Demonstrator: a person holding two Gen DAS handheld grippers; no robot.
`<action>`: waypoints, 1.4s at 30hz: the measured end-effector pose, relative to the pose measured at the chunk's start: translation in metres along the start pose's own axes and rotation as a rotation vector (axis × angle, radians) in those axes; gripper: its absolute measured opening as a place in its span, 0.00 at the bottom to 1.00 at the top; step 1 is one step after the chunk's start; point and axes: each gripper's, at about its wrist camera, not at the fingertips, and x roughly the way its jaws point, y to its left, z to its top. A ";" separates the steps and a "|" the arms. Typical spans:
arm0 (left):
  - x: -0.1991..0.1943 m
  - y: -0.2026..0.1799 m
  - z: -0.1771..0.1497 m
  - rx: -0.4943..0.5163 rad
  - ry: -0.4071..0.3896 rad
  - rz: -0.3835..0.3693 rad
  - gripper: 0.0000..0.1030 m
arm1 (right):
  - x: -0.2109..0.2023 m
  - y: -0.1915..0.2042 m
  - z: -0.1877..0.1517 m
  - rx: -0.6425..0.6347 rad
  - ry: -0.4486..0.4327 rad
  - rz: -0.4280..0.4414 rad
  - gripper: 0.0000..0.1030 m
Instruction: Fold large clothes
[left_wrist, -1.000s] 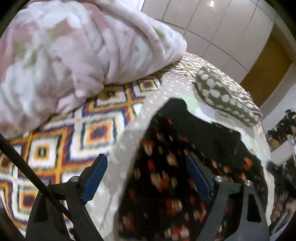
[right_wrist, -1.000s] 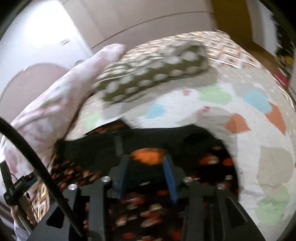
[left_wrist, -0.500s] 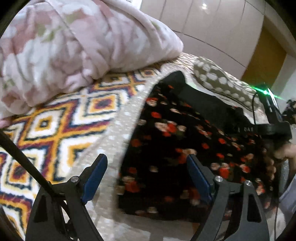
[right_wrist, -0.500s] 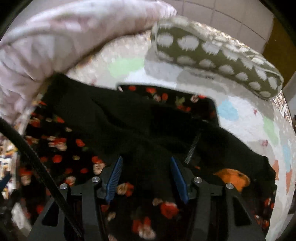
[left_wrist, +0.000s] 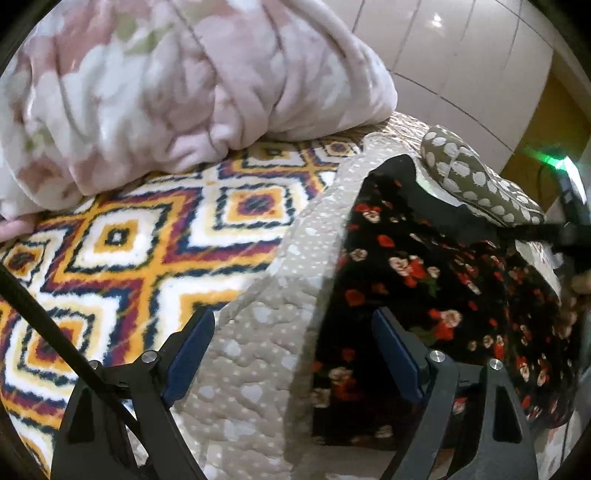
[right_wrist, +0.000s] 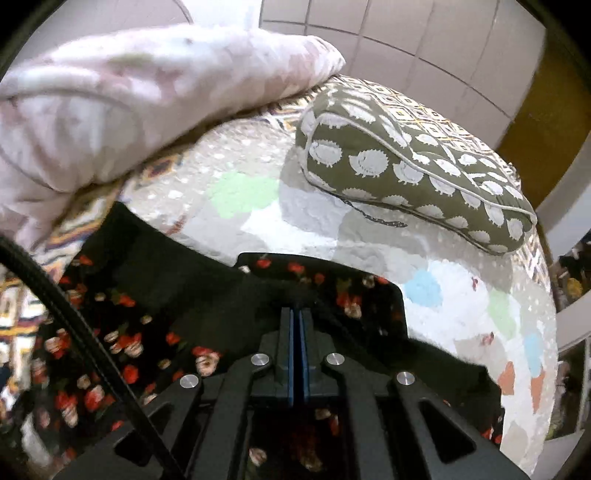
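On the bed, the floral dress (left_wrist: 436, 280) is lying spread over a pale quilt (left_wrist: 258, 354), with a pink blanket (left_wrist: 166, 81) heaped behind it and an olive pillow (right_wrist: 406, 166) resting on the quilt beyond its far edge. You are holding the left gripper (left_wrist: 291, 350) with its jaws standing wide apart and nothing between them, one blue pad (left_wrist: 188, 354) over the quilt, the other over the near edge of the dress. Your right gripper (right_wrist: 297, 314) is sitting over the dark cloth near the dress's far edge; its jaws have just been closing and are now pressed together, but whether they are pinching any cloth cannot be told. A patterned rug-like cover (left_wrist: 129, 236) is showing to the left of the quilt.
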 end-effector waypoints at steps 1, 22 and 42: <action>0.002 0.003 0.000 -0.014 0.010 0.000 0.83 | 0.011 0.004 0.001 -0.009 0.018 -0.023 0.03; -0.012 0.063 0.012 -0.100 0.004 0.062 0.83 | -0.043 0.108 -0.014 0.028 -0.006 0.227 0.03; -0.012 0.086 0.012 -0.128 0.024 0.045 0.83 | 0.022 0.166 -0.011 0.044 0.061 0.123 0.33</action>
